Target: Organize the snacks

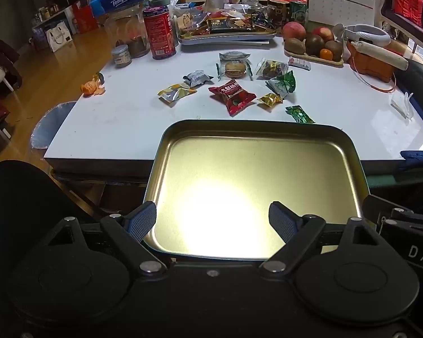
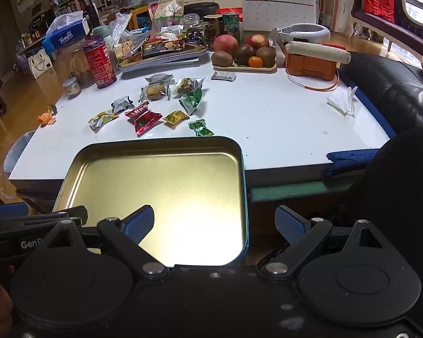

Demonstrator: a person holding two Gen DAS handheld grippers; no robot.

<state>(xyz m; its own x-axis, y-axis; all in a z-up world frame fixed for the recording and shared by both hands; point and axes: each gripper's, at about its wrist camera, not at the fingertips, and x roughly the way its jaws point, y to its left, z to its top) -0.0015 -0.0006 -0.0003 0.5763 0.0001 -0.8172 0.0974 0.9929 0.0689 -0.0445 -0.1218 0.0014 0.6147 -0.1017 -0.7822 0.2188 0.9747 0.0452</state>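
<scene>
A: How are your jaws standing?

B: Your left gripper (image 1: 212, 219) is hanging with its jaws spread wide over the gold tin tray (image 1: 318, 138), holding nothing. Your right gripper (image 2: 214, 224) is gaping too, its left finger over the tray's near right corner.

A: And the snacks?

B: They're lying loose on the white table (image 1: 104, 129) just beyond the tray's far rim: the red packet (image 1: 231, 96) centred, the green candy (image 1: 299, 114) closest to the rim.
</scene>
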